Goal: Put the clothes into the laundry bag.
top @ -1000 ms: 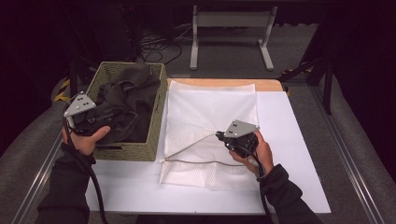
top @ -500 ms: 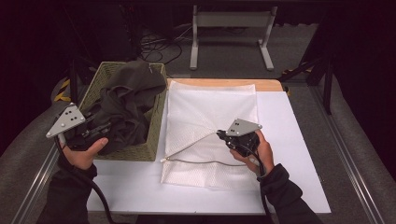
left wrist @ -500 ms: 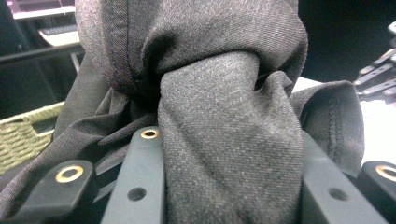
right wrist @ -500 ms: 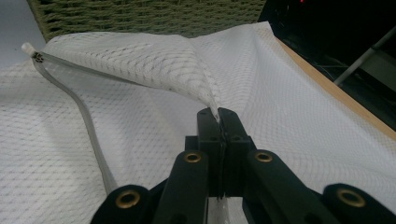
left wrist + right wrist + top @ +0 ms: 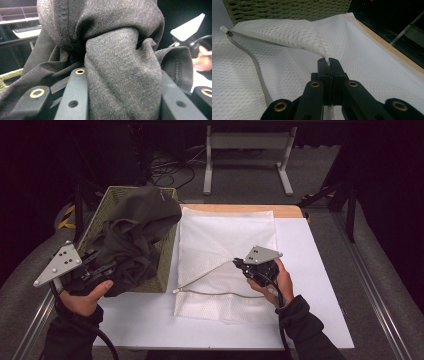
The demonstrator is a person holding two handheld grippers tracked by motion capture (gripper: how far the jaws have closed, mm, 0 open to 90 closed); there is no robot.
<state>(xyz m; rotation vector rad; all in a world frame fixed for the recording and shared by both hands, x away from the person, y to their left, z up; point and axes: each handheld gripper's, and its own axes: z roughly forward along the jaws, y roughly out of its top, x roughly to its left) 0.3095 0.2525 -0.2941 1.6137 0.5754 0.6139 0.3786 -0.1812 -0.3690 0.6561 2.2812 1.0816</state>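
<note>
The white table [image 5: 320, 285] carries a green basket [image 5: 112, 200] at its far left and a white mesh laundry bag [image 5: 240, 227] lying flat in the middle. A dark garment [image 5: 135, 235] hangs half out of the basket, bunched over its near wall. The left gripper [image 5: 97, 270] has its jaws clamped on a thick fold of that cloth [image 5: 122, 75], and the right gripper [image 5: 240, 265] has its jaws pressed together on a thin pinch of the bag's top layer [image 5: 327, 60], lifting it into a tent beside the zip [image 5: 220, 294].

The likely trouble, I think: the trailing cloth could snag on the basket rim and drag the basket along (it looks light), or the thin pinch of mesh could slip out, closing the bag's mouth.

There is bare table to the right and near; the basket crowds the bag's left edge, and the left hand sits at the table's left edge.
</note>
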